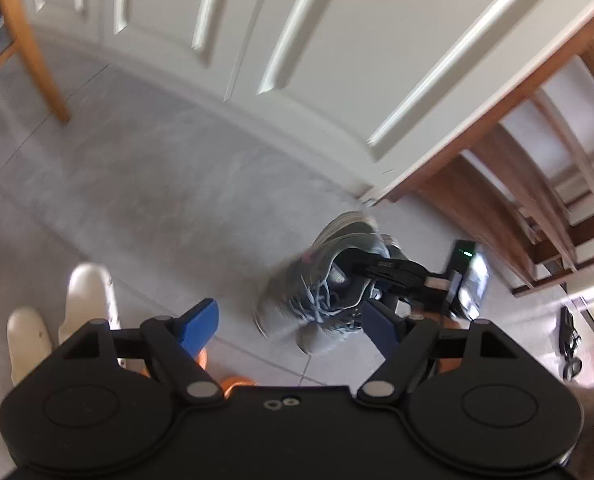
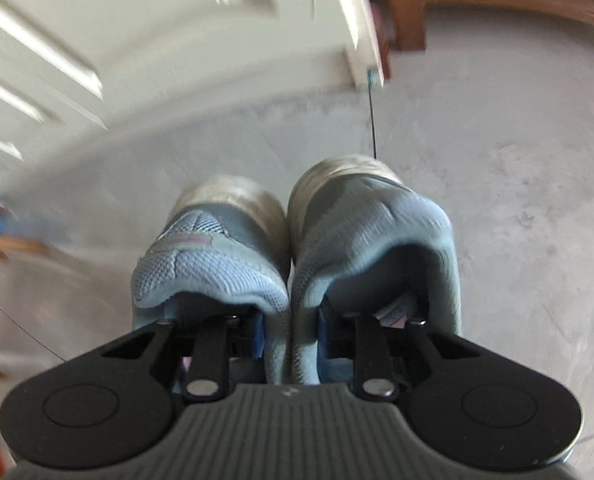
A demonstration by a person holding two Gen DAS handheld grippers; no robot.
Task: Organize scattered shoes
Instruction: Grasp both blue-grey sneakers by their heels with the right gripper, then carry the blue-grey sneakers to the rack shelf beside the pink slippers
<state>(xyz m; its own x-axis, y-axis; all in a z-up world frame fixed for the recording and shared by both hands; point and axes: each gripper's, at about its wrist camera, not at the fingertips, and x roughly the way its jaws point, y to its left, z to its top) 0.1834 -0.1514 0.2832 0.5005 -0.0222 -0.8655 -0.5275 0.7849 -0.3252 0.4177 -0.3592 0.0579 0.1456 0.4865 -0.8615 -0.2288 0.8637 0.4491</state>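
Note:
A pair of blue-grey sneakers [image 2: 297,240] fills the right wrist view, heels toward the camera and toes pointing at the grey floor. My right gripper [image 2: 289,332] has one finger inside each shoe and is shut on the two inner collars pressed together. The left wrist view shows the same sneakers [image 1: 317,292], blurred, hanging from the right gripper [image 1: 361,270] near the door's corner. My left gripper [image 1: 289,312] stands open, its blue pads [image 1: 201,320] wide apart with nothing between them. Two white shoes [image 1: 89,300] lie side by side on the floor at the lower left.
A white panelled door [image 1: 257,40] runs along the back. A wooden staircase [image 1: 537,184] rises at the right. A wooden chair leg [image 1: 41,68] stands at the upper left. A black item [image 1: 569,336] lies on the floor at the far right. Something orange [image 1: 237,382] shows under the left gripper.

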